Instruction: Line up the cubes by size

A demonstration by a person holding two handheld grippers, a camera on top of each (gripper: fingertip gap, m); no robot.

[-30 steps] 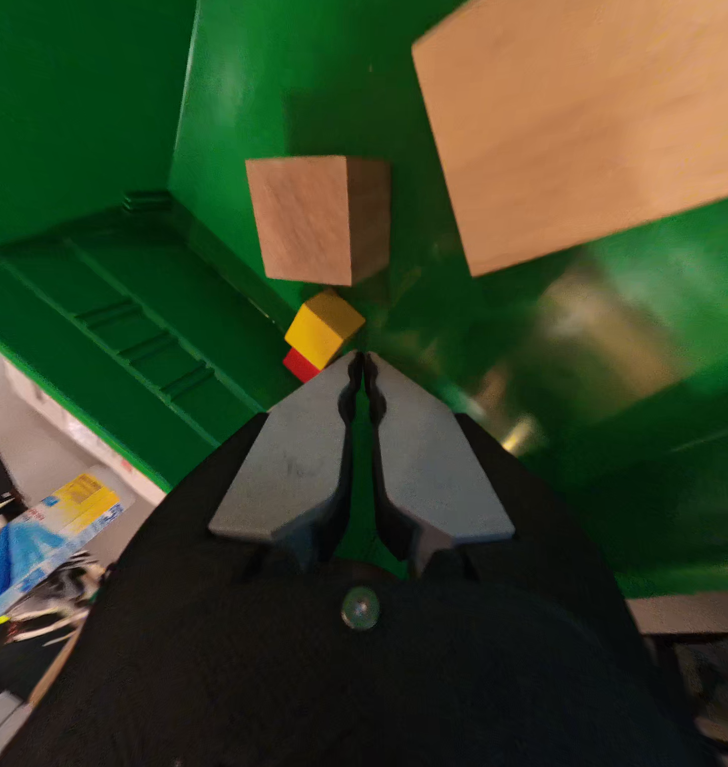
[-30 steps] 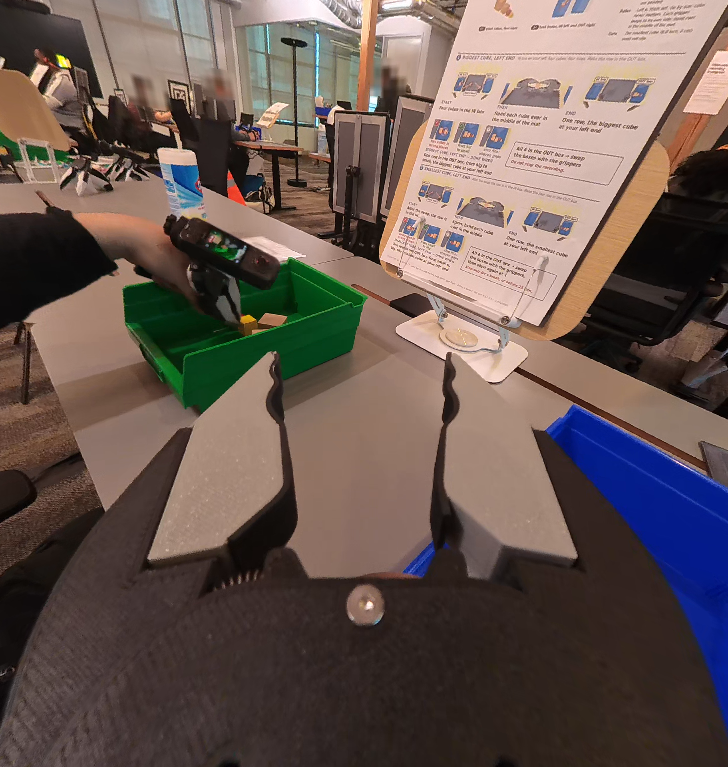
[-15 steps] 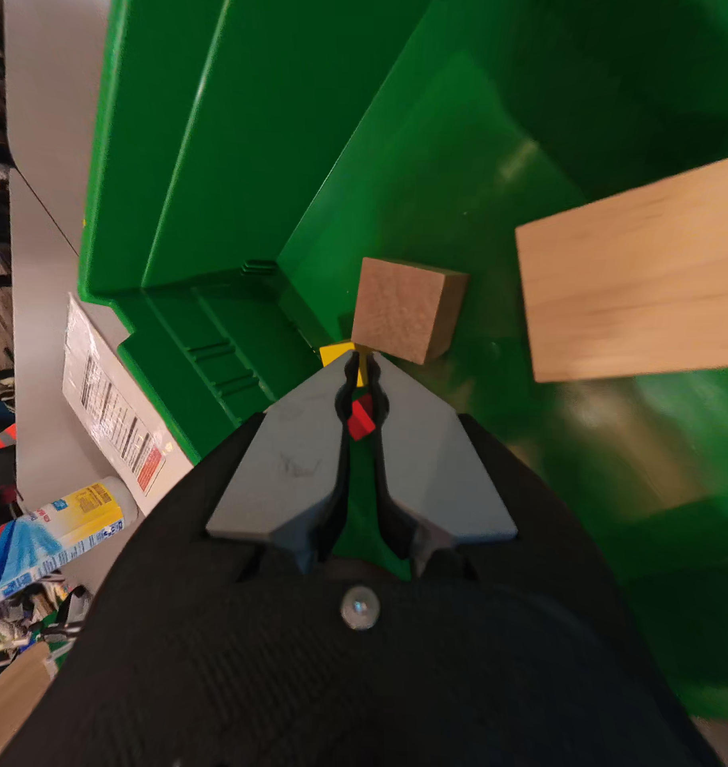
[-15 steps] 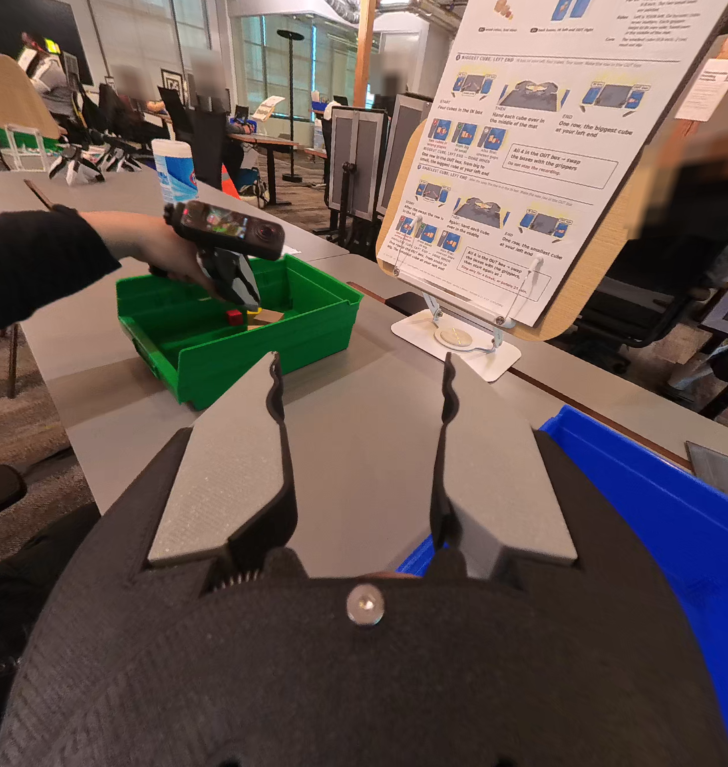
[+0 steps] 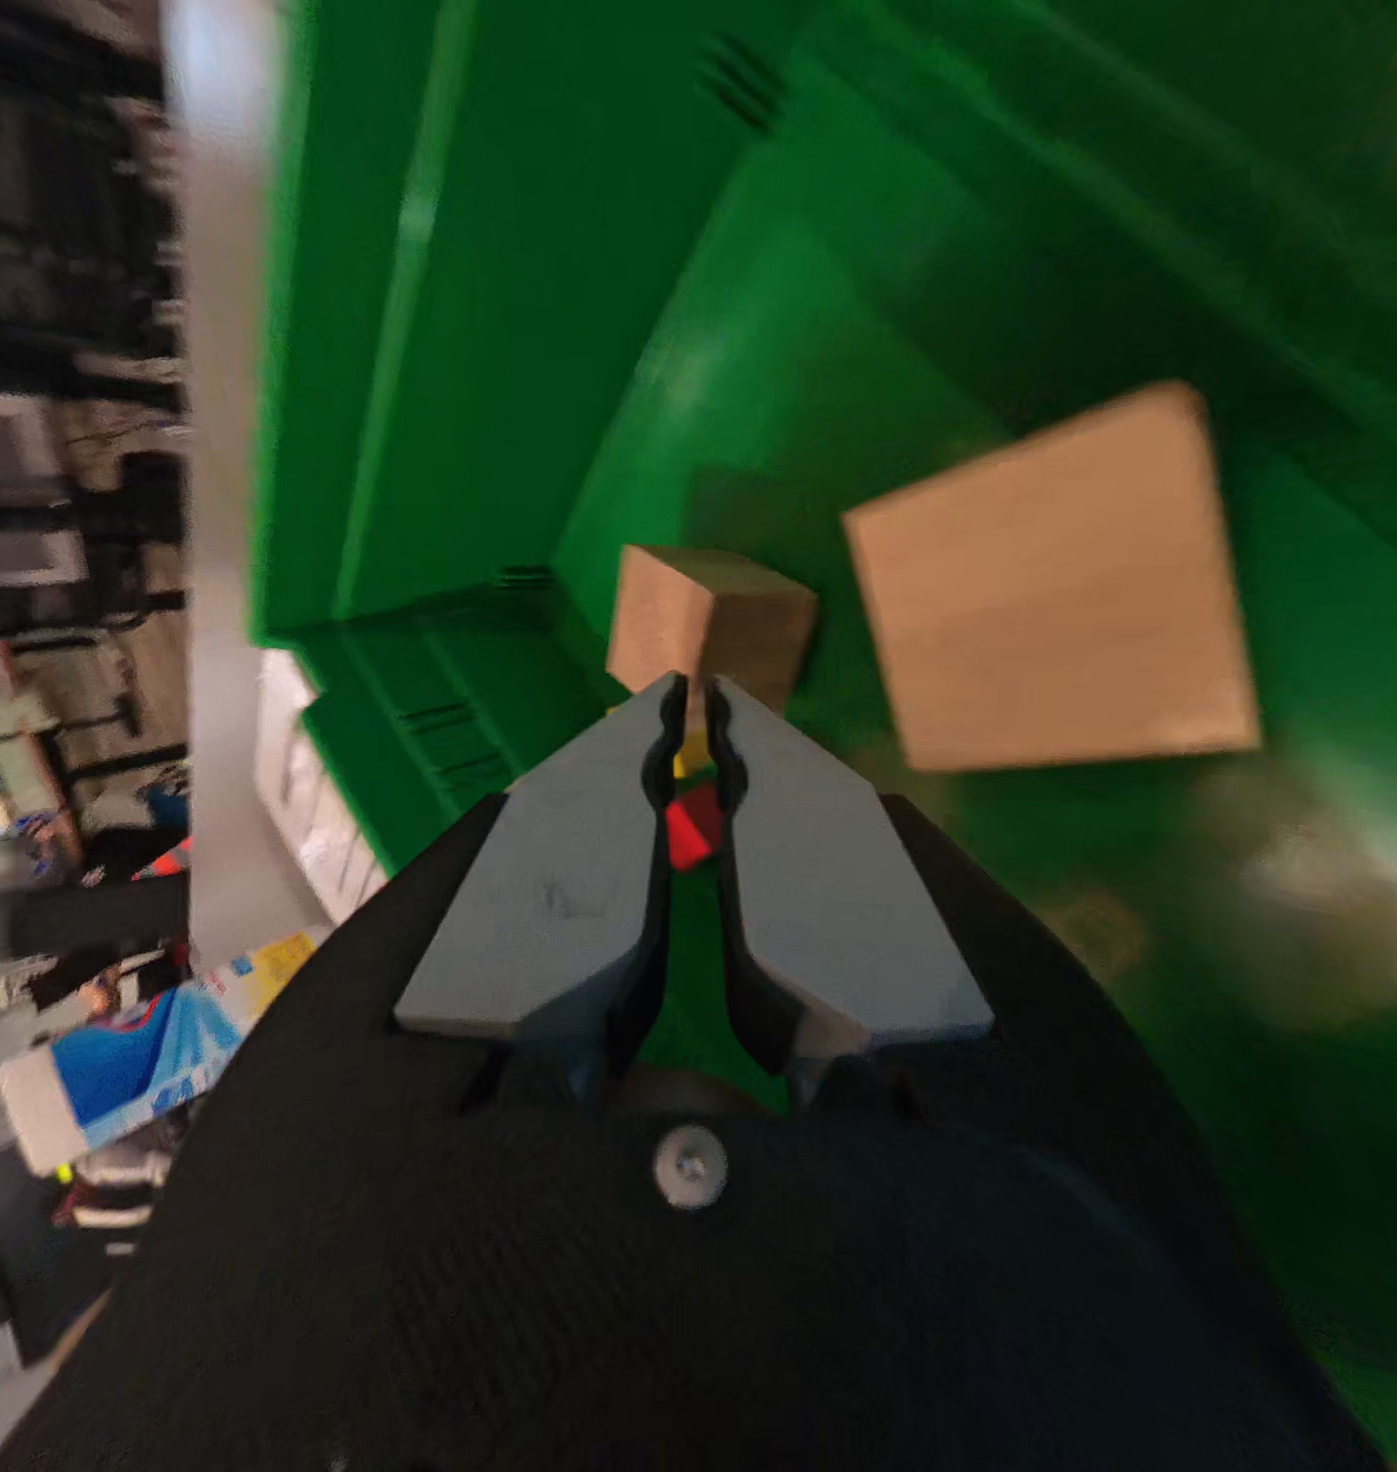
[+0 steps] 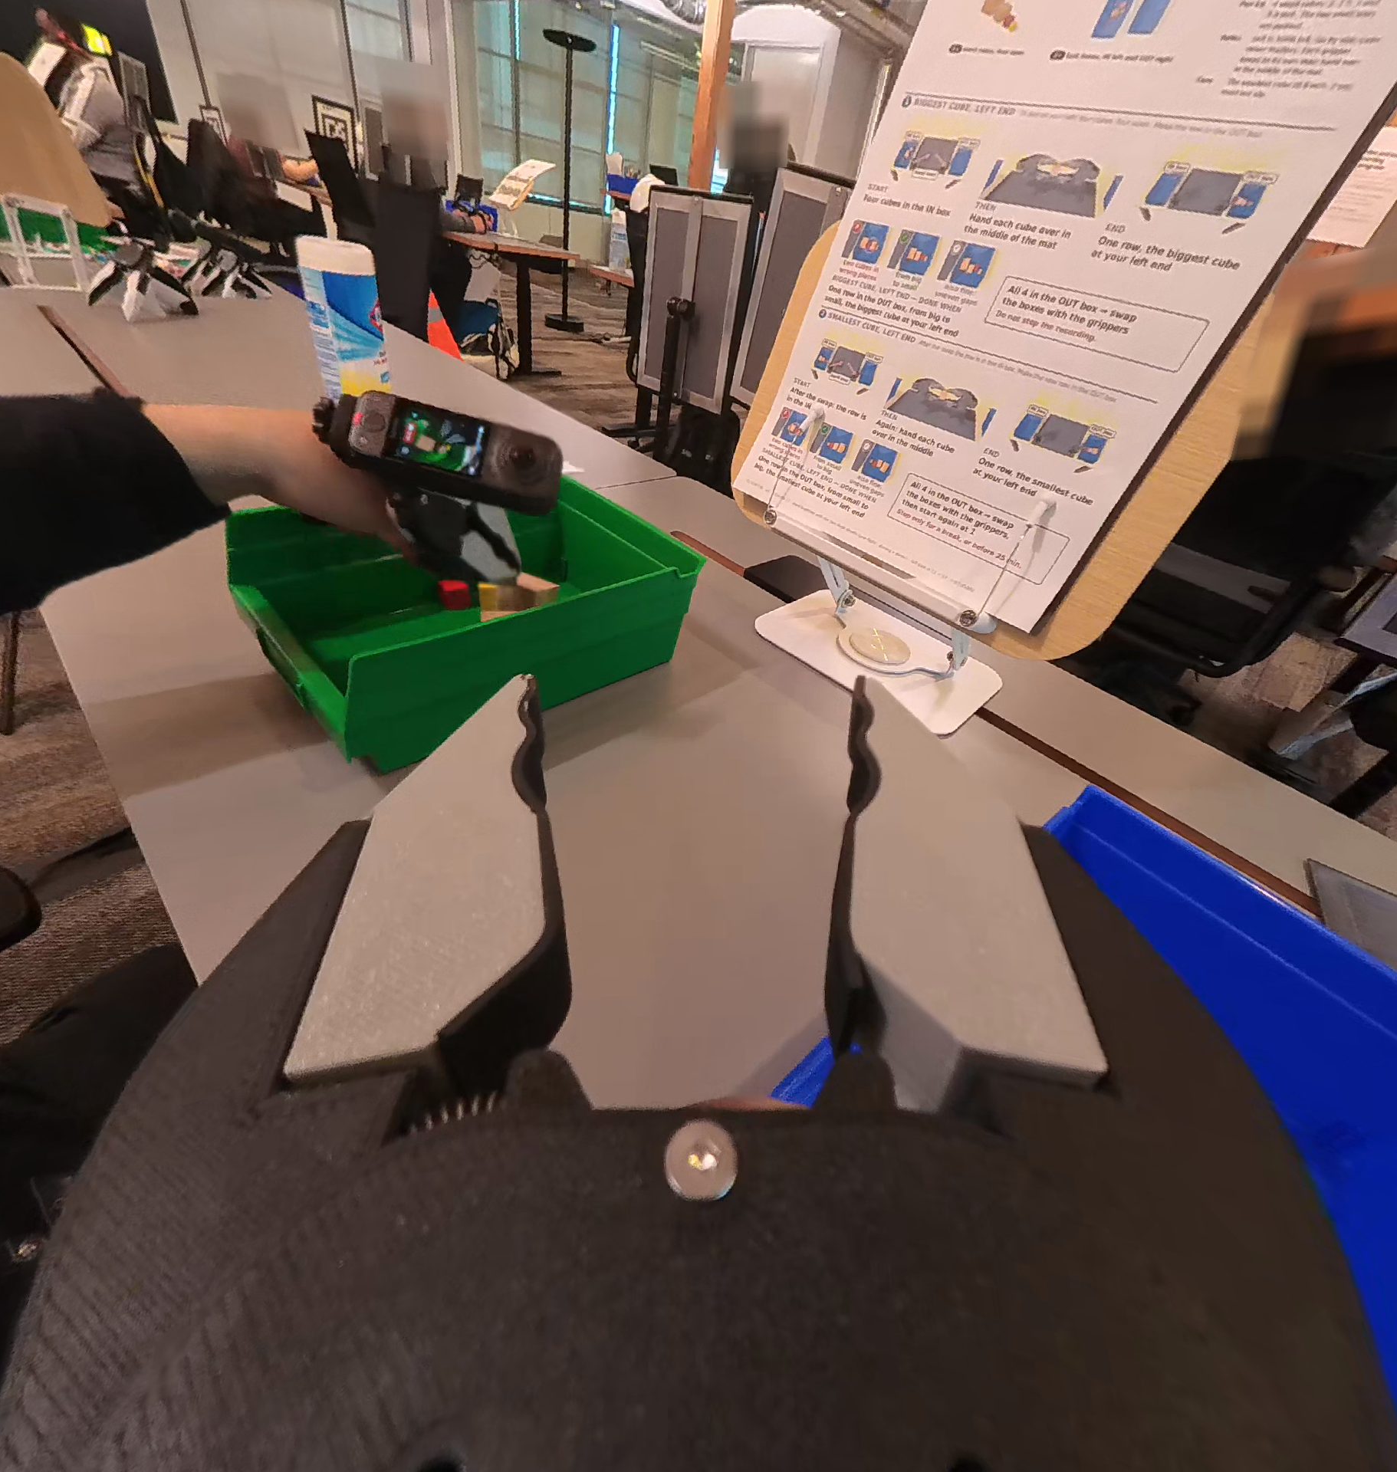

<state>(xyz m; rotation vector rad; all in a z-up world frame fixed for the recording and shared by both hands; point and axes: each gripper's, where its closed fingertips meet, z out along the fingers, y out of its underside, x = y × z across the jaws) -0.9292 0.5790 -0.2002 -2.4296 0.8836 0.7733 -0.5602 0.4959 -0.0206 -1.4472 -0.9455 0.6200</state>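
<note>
My left gripper (image 5: 695, 685) is inside the green bin (image 5: 472, 334), its jaws almost closed with only a narrow slit. A small red cube (image 5: 691, 828) shows through the slit, with a yellow cube (image 5: 686, 763) just ahead. A medium wooden cube (image 5: 711, 621) sits past the tips and a large wooden cube (image 5: 1054, 581) to its right. In the right wrist view the red cube (image 6: 454, 593) and yellow cube (image 6: 492, 593) lie on the bin floor beside the left gripper (image 6: 512, 569). My right gripper (image 6: 691, 689) is open and empty over the grey table (image 6: 679, 836).
A blue bin (image 6: 1237, 996) lies at the right under my right gripper. An instruction board on a white stand (image 6: 878, 645) stands behind the green bin (image 6: 480, 685). A wipes canister (image 6: 341, 311) stands at the back left. A person's sleeve and hand (image 6: 82, 486) hold the left gripper.
The left gripper has drawn back and turned inside the green bin. The red cube, once beside the yellow one ahead of the tips, now shows behind them. The right gripper barely moved.
</note>
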